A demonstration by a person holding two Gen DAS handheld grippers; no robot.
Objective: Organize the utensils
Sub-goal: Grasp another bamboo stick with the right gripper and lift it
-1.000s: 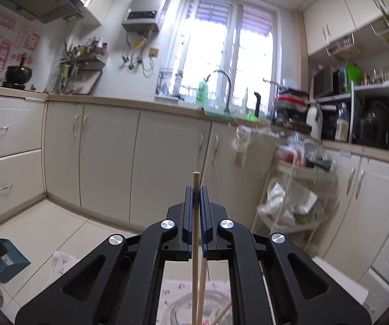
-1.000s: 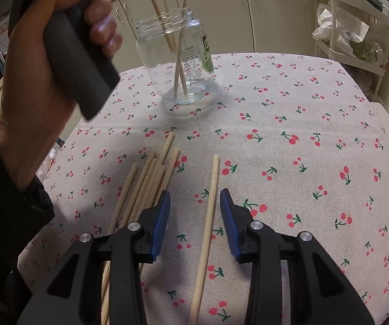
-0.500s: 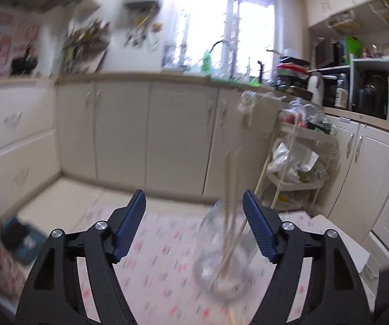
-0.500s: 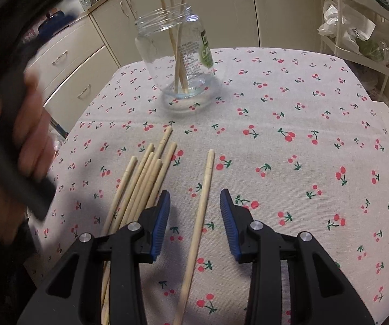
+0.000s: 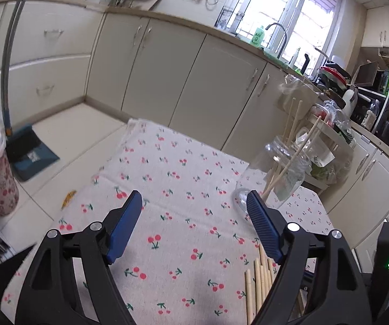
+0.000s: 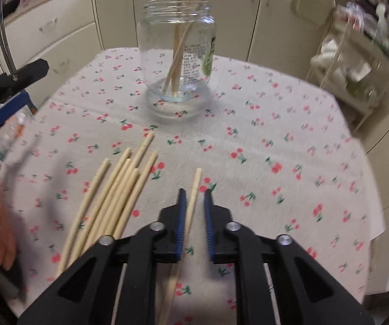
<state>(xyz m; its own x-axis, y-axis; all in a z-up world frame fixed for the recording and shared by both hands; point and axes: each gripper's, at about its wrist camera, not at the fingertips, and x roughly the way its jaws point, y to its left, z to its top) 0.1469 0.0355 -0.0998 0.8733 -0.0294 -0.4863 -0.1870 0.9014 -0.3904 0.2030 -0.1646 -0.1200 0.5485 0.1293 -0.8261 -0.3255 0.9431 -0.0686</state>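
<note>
Lying beside loose chopsticks [image 6: 108, 203], one chopstick [image 6: 193, 197] sits between the narrowed right claw [image 6: 194, 197]; left claw [image 5: 194, 211] wide.

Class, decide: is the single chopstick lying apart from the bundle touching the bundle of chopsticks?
Apart. The right wrist view shows bare cherry-print cloth between the single chopstick and the bundle along its visible length.

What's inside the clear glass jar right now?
The clear glass jar holds three pale wooden chopsticks standing tilted, lower ends on its bottom and tops sticking out above the rim. Its printed label hides part of the right side.
</note>
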